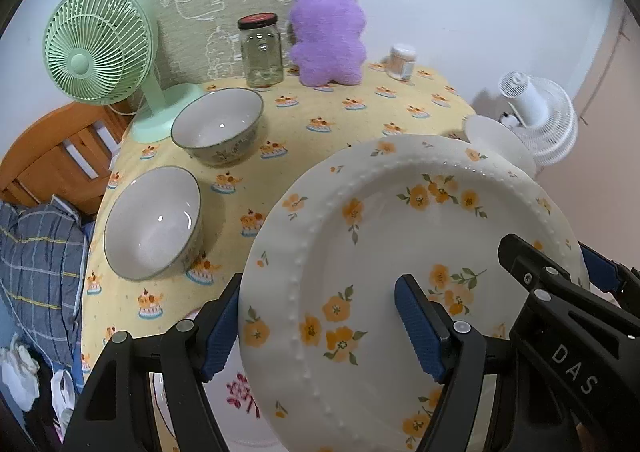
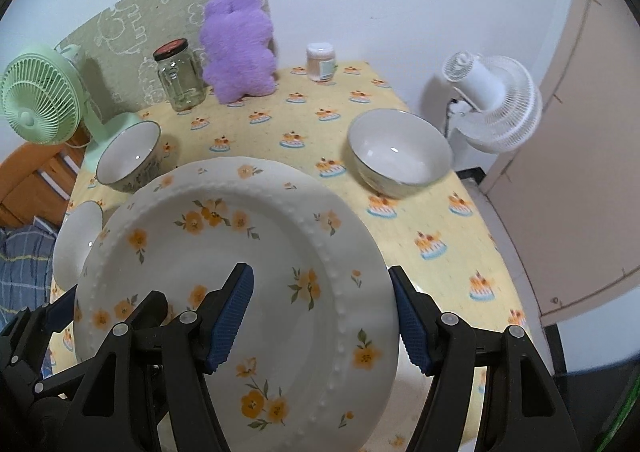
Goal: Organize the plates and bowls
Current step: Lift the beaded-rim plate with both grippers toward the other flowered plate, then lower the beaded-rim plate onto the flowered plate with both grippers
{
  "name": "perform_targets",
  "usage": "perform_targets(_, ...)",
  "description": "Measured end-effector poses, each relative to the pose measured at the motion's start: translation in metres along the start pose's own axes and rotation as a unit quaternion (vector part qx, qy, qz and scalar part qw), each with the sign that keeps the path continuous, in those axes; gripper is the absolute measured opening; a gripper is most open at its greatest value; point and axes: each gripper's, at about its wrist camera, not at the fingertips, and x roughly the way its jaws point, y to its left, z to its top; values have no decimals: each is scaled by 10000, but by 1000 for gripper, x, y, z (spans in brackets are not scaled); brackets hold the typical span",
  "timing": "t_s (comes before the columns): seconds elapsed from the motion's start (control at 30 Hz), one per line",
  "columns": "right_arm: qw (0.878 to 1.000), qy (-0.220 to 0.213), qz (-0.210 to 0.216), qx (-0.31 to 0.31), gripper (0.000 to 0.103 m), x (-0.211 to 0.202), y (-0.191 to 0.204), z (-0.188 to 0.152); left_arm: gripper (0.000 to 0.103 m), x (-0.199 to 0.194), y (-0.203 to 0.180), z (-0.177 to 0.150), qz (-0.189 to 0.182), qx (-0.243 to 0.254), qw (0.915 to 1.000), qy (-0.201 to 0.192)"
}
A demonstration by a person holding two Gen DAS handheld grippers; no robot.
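Gripping opposite rims, seemingly, claws (image 1: 320, 332) (image 2: 324, 316) hold a glossy beaded floral plate (image 1: 380, 252).

The plate (image 1: 400, 252) looked like glossy glazed ceramic with a beaded rim, as did the smooth bowls (image 1: 154, 221). The tablecloth (image 1: 360, 119) was matt woven cloth, the jar (image 1: 262, 51) clear glass, the toy (image 1: 328, 33) fuzzy plush, and the pads (image 1: 418, 328) ribbed.

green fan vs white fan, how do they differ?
The green fan stands on the tablecloth at the far left corner; the white fan stands off the table past its right edge. The green fan's grille faces the camera; the white fan shows its motor housing, its grille facing away. Both are small caged fans standing upright.
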Motion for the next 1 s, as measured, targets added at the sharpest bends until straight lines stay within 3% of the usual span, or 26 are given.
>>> perform_targets(0.43, 9998, 129, -75, 141, 71, -17, -18, -56, 75, -11, -16, -49, -74, 226, 9995, 213)
perform_targets(1.0, 9973, 305, 317, -596, 71, 21, -75, -46, 75, 20, -73, -58, 66, -418, 9975, 559)
